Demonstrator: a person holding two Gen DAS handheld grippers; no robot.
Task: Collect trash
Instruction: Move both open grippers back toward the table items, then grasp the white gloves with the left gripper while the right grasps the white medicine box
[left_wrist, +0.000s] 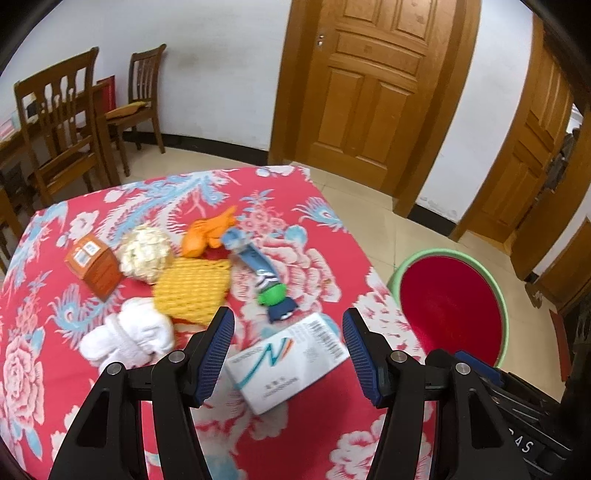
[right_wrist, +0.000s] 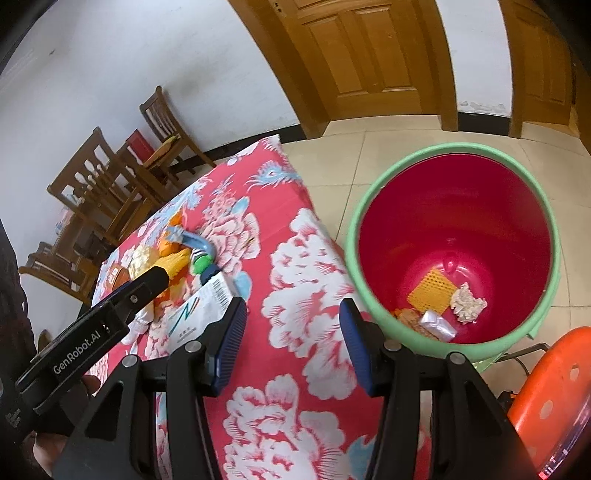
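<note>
A table under a red floral cloth (left_wrist: 55, 332) holds the trash. Left of the white carton (left_wrist: 288, 363) lie a brown box (left_wrist: 94, 266), white wad (left_wrist: 127, 339) and yellow mesh (left_wrist: 192, 288). The left gripper (left_wrist: 288, 349) hovers above the carton, fingers apart (nothing held). Right of the carton, the right gripper (right_wrist: 293, 338) is likewise spread and empty, near the red bin (right_wrist: 454, 206).

Right hand-held gripper (right_wrist: 293, 334) hovered empty, jaws apart, over bench (right_wrist: 295, 295). Bin (right_wrist: 454, 247) stood just right of bench, holding yellow mesh (right_wrist: 432, 291) and wrappers.
</note>
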